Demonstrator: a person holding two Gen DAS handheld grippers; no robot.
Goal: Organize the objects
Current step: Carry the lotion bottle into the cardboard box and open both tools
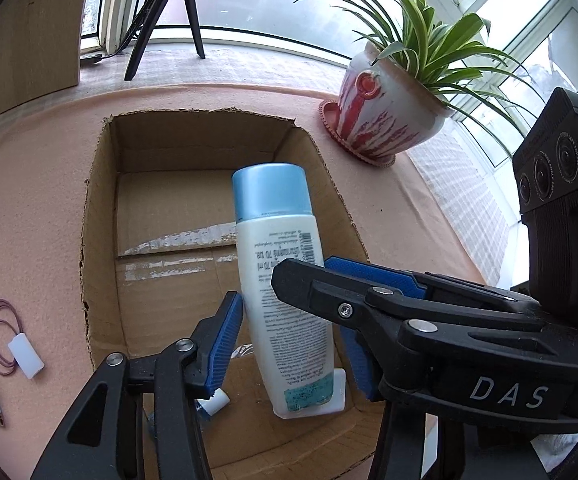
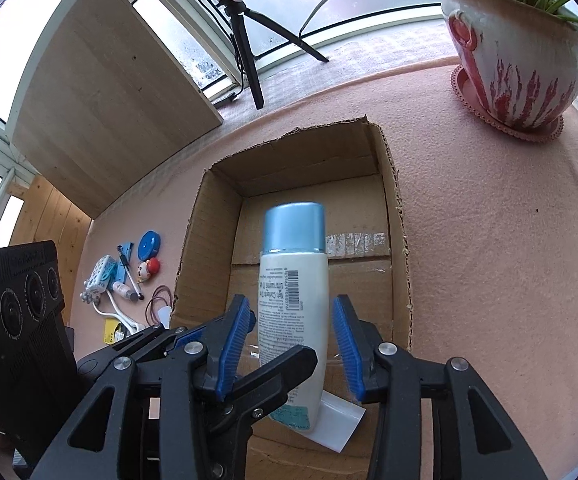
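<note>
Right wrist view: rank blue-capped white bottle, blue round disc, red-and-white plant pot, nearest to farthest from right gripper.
1. Blue-capped white bottle, between the right gripper fingers, over the cardboard box.
2. Blue round disc, left on the pink mat.
3. Red-and-white plant pot, far right.

A spider plant [image 1: 421, 36] with striped green leaves grows in a white pot [image 1: 385, 108] streaked with red; the pot stands on a pink scalloped saucer [image 2: 505, 120] near the far right corner of the pink-covered table [image 2: 489, 240]; a black tripod [image 1: 169, 12] stands on the window sill behind, a cable trailing from it; a pale wooden board [image 2: 105, 104] leans upright at the table's far left edge, against the window frame [image 1: 105, 4].
</note>
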